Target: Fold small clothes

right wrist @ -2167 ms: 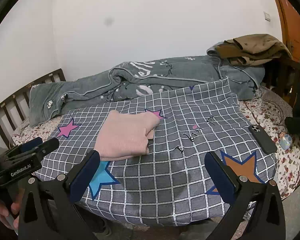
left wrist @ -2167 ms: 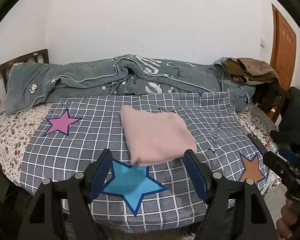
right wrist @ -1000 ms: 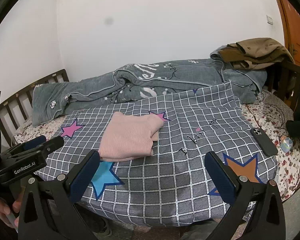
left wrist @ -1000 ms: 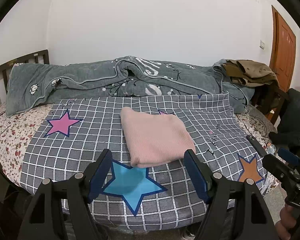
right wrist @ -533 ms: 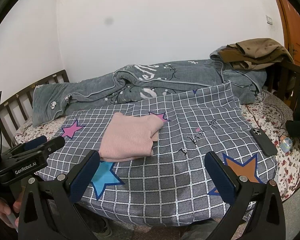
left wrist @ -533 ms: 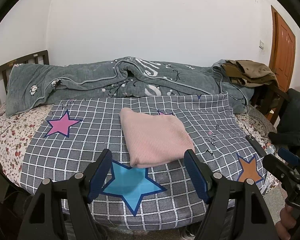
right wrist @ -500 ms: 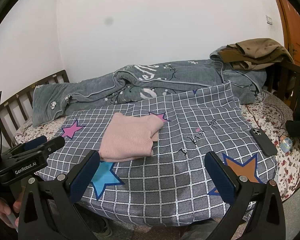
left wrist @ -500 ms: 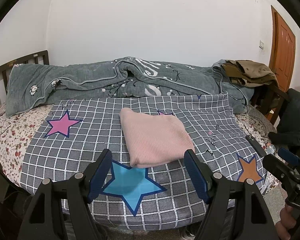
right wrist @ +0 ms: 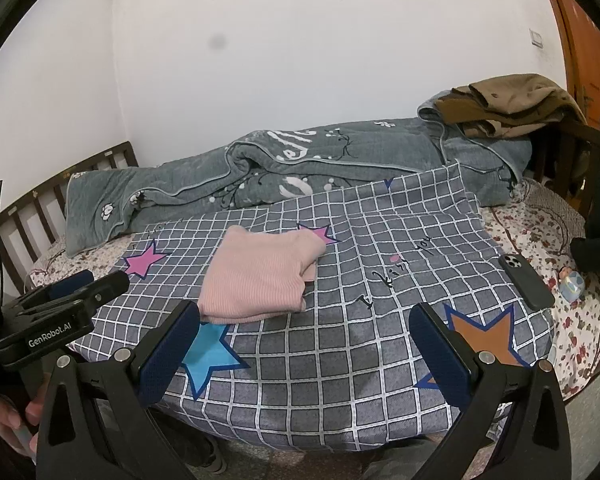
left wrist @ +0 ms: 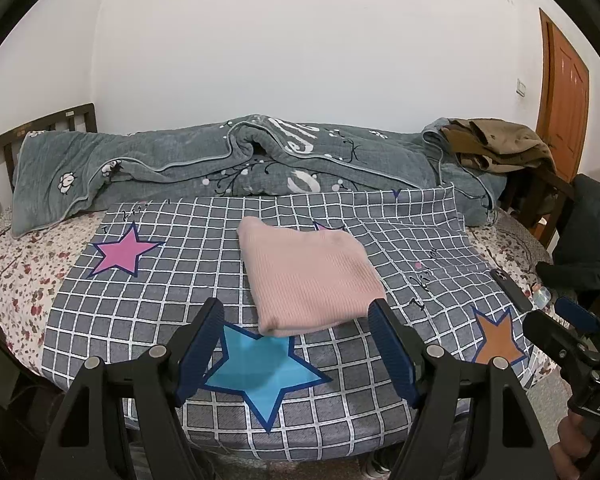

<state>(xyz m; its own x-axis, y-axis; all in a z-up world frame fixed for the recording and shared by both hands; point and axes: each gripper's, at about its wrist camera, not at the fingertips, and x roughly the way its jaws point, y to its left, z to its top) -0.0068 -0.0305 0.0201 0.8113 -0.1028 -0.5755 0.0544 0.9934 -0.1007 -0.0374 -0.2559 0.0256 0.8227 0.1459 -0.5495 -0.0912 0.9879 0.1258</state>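
A folded pink garment point(left wrist: 308, 276) lies on the grey checked cloth with stars point(left wrist: 160, 304) spread over the bed; in the right wrist view the same pink garment point(right wrist: 260, 276) sits left of centre on that checked cloth point(right wrist: 360, 300). My left gripper point(left wrist: 296, 316) hangs back from the near edge of the garment, jaws open and nothing between them. My right gripper point(right wrist: 304, 322) is open too, held off the bed's front edge over bare cloth, to the right of the garment. Neither gripper touches the garment.
A rumpled grey quilt point(left wrist: 240, 164) runs along the back of the bed. Brown clothes point(left wrist: 500, 144) are piled at the back right. A dark phone point(right wrist: 526, 280) and a small bottle point(right wrist: 572, 284) lie near the bed's right edge. A wooden headboard point(right wrist: 60, 196) stands at left.
Both views have drawn back slightly from the bed since the oldest frames; over the last second nothing has moved. The garment lies as before.
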